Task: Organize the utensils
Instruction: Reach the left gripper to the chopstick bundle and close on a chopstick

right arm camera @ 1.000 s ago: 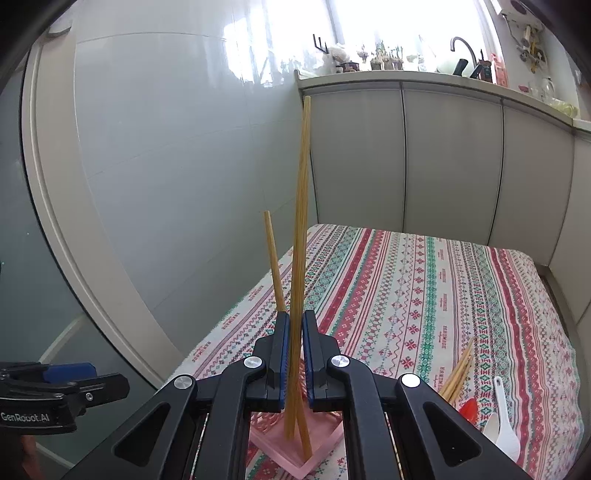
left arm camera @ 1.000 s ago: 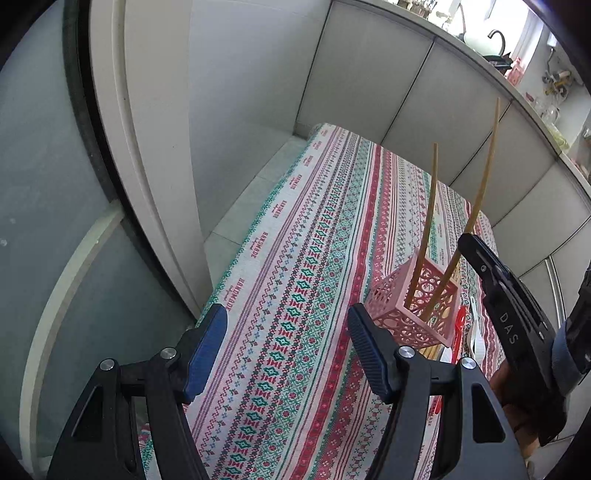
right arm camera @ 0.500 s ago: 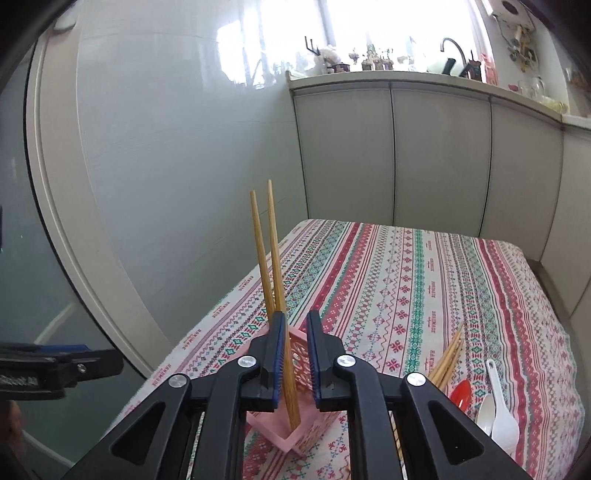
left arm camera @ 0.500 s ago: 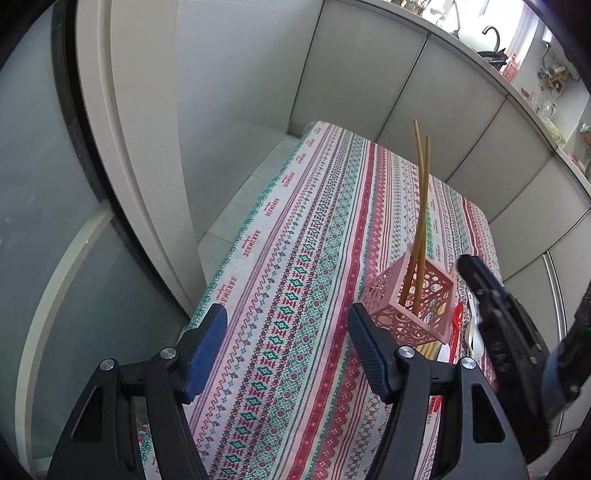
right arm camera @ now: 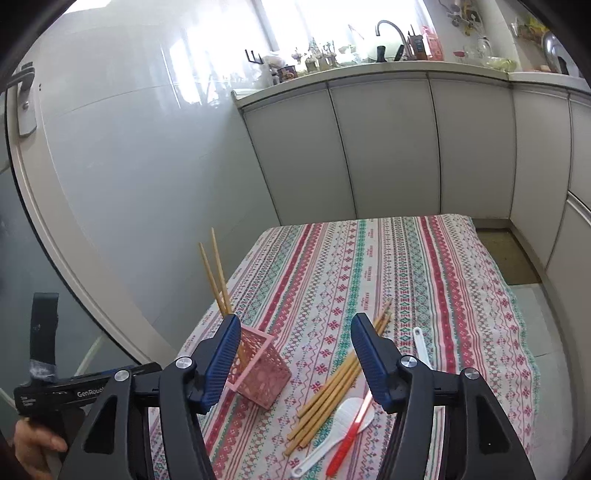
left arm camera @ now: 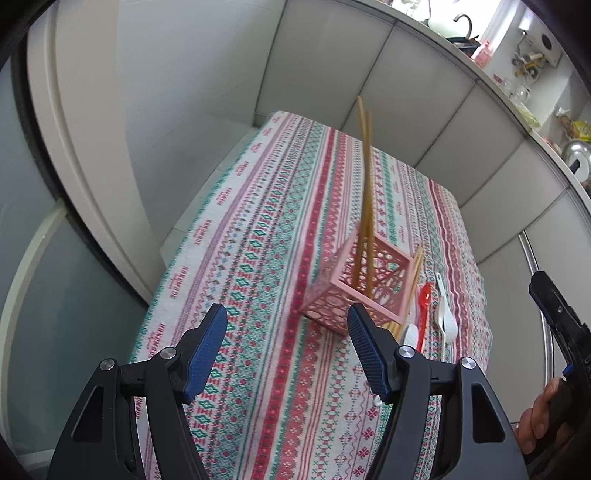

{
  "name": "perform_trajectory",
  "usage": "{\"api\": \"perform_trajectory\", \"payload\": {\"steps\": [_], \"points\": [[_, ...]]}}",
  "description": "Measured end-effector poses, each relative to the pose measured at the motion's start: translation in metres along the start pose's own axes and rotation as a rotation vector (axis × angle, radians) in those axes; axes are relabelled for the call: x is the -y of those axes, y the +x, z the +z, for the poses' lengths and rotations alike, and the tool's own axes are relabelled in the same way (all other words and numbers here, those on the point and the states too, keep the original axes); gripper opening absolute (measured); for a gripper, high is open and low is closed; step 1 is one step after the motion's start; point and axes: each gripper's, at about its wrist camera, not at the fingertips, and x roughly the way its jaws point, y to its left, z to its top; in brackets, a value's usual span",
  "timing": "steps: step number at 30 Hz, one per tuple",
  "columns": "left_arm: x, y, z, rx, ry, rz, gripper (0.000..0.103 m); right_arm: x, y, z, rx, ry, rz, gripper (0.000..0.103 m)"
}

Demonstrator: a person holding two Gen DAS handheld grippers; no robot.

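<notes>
A pink lattice holder (left arm camera: 360, 282) (right arm camera: 260, 373) stands on the patterned tablecloth (left arm camera: 280, 229) (right arm camera: 373, 266) with two chopsticks (left arm camera: 366, 192) (right arm camera: 216, 273) upright in it. Several loose chopsticks (right arm camera: 338, 380) lie right of the holder, partly hidden behind it in the left wrist view (left arm camera: 412, 280). A white rice paddle (right arm camera: 343, 424), a red spoon (right arm camera: 351, 432) (left arm camera: 424, 306) and a white spoon (right arm camera: 421, 345) (left arm camera: 445, 310) lie beside them. My left gripper (left arm camera: 286, 347) is open and empty, near the holder's front. My right gripper (right arm camera: 295, 354) is open and empty, above the holder and loose chopsticks.
White cabinet doors (right arm camera: 388, 147) stand behind the table, with a cluttered counter and sink tap (right arm camera: 388, 29) above. A tiled wall and door frame (left arm camera: 74, 147) run along the left. The floor (right arm camera: 546, 332) shows to the right of the table.
My right gripper let go of the chopstick into the pink holder, opened wide and drew back and up. The left gripper stayed open and shifted slightly back.
</notes>
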Motion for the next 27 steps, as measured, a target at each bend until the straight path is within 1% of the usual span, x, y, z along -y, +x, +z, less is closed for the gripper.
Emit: {"api": "perform_trajectory", "payload": {"steps": [2,4,6,9,13,14,16,20,21,23,25,27], "points": [[0.009,-0.003,-0.003,0.003,0.024,-0.019,0.07,0.017,-0.002,-0.003,-0.016,0.042,-0.022,0.063],[0.02,-0.007,-0.006,0.008,0.054,-0.05,0.07,0.036,-0.002,-0.005,-0.051,0.104,-0.039,0.063],[0.031,-0.009,-0.009,0.011,0.084,-0.074,0.07,0.057,-0.001,-0.006,-0.076,0.176,-0.031,0.063],[0.049,-0.013,-0.014,0.022,0.134,-0.104,0.07,0.077,0.004,-0.012,-0.117,0.244,-0.019,0.063],[0.081,-0.018,-0.019,0.023,0.202,-0.181,0.07,0.101,0.011,-0.02,-0.177,0.314,-0.048,0.063],[0.092,-0.017,-0.019,0.021,0.232,-0.196,0.07,0.108,0.009,-0.022,-0.182,0.34,-0.055,0.063],[0.115,-0.012,-0.017,0.009,0.275,-0.199,0.07,0.121,0.004,-0.025,-0.185,0.38,-0.064,0.063],[0.159,0.009,-0.007,-0.037,0.306,-0.213,0.07,0.142,-0.007,-0.026,-0.185,0.428,-0.087,0.063],[0.17,0.018,-0.004,-0.052,0.318,-0.202,0.07,0.146,-0.009,-0.027,-0.188,0.436,-0.093,0.063],[0.19,0.039,0.0,-0.068,0.346,-0.143,0.068,0.154,-0.012,-0.029,-0.196,0.46,-0.095,0.063],[0.205,0.062,0.001,-0.078,0.373,-0.091,0.058,0.16,-0.013,-0.03,-0.197,0.482,-0.09,0.063],[0.217,0.088,-0.001,-0.108,0.412,-0.036,0.04,0.164,-0.014,-0.03,-0.196,0.494,-0.082,0.062]]}}
